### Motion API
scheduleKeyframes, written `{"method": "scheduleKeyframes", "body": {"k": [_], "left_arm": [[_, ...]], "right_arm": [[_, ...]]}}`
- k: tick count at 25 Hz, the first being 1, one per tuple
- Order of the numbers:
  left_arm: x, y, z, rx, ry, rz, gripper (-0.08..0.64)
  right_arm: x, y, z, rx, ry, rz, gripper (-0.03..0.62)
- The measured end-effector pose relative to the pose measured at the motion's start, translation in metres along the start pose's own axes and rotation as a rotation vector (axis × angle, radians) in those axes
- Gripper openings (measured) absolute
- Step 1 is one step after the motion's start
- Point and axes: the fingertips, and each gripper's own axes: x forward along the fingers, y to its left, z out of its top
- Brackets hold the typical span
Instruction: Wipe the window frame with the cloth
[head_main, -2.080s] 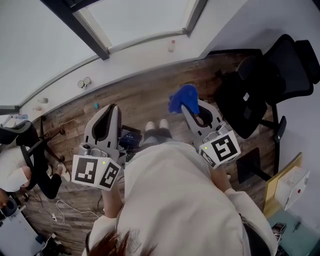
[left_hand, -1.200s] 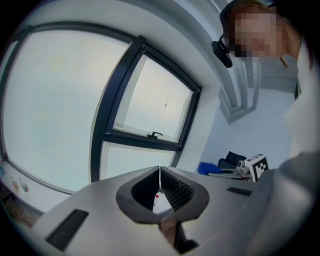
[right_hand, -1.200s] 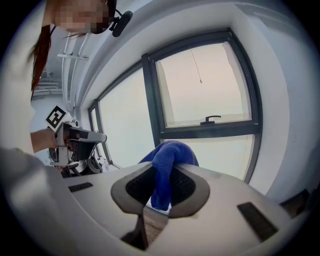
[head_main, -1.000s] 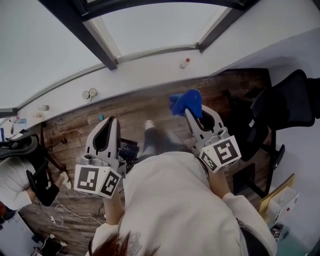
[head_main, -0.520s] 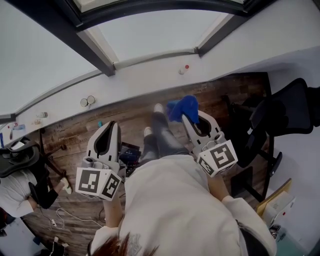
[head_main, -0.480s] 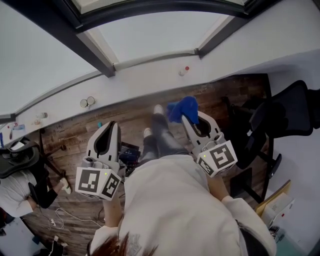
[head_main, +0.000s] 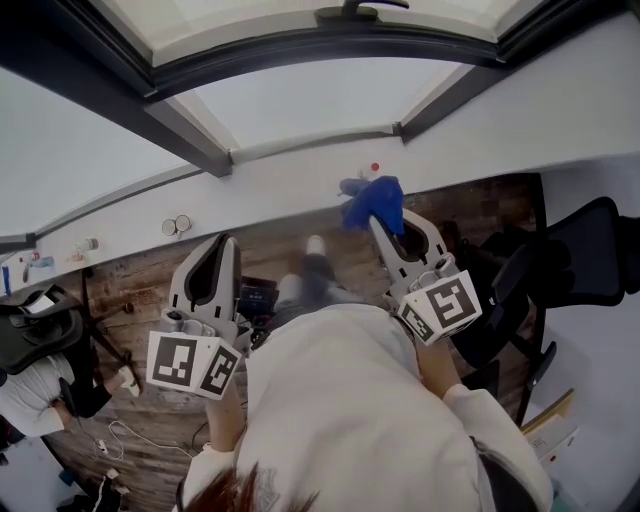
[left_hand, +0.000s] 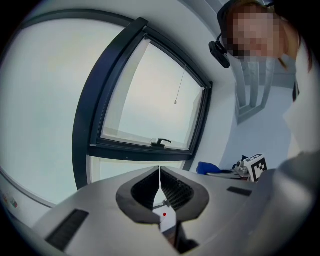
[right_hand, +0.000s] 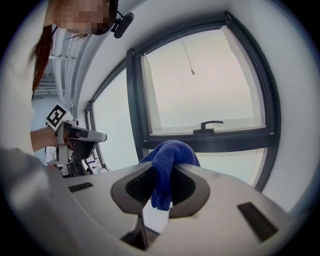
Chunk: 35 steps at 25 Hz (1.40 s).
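The blue cloth (head_main: 372, 200) is bunched at the tip of my right gripper (head_main: 380, 220), which is shut on it just in front of the white sill (head_main: 280, 185). In the right gripper view the cloth (right_hand: 167, 157) hangs between the jaws, with the dark window frame (right_hand: 225, 142) and its handle (right_hand: 212, 124) straight ahead. My left gripper (head_main: 224, 243) is held lower, above the wooden floor, shut with nothing in it. In its own view the left gripper (left_hand: 159, 171) points at the window frame (left_hand: 145, 151), with the cloth (left_hand: 209, 168) off to the right.
A small red-capped bottle (head_main: 373, 169) stands on the sill beside the cloth. Two small round items (head_main: 176, 225) lie further left on it. A black office chair (head_main: 590, 260) stands at the right. A seated person (head_main: 30, 385) is at the far left.
The person has stepped closer to the window. My right gripper has carried the cloth up and forward to the sill's edge. The left gripper has stayed low and shut.
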Motion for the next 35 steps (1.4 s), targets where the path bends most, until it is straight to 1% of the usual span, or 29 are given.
{"method": "scheduleKeyframes", "body": {"k": [4,8,11,14,19,22,26,30,35], "left_arm": [[0.006,0.007,0.002,-0.015,0.002,0.018,0.011],[0.007,0.023,0.012,-0.019,-0.017,0.039,0.011],[0.008,0.037,0.020,-0.023,-0.026,0.032,0.011],[0.010,0.053,0.028,-0.021,-0.023,0.008,0.011],[0.009,0.090,0.052,-0.007,-0.024,-0.036,0.011],[0.006,0.120,0.065,-0.006,-0.043,-0.031,0.011],[0.003,0.153,0.074,-0.011,-0.079,-0.006,0.011],[0.001,0.167,0.079,-0.006,-0.091,0.000,0.011],[0.003,0.163,0.090,0.060,-0.107,0.012,0.011]], "right_arm": [[0.008,-0.008,-0.002,0.008,0.019,0.009,0.046],[0.021,-0.005,0.002,0.019,0.017,0.018,0.046],[0.031,-0.001,0.013,0.009,0.002,0.008,0.046],[0.044,0.005,0.022,0.012,-0.005,-0.022,0.046],[0.075,0.025,0.039,0.027,-0.012,-0.062,0.046],[0.097,0.043,0.049,0.008,-0.019,-0.064,0.046],[0.121,0.063,0.052,-0.031,-0.015,-0.067,0.046],[0.139,0.074,0.058,-0.058,-0.013,-0.050,0.046],[0.161,0.082,0.086,-0.116,-0.060,0.018,0.046]]}}
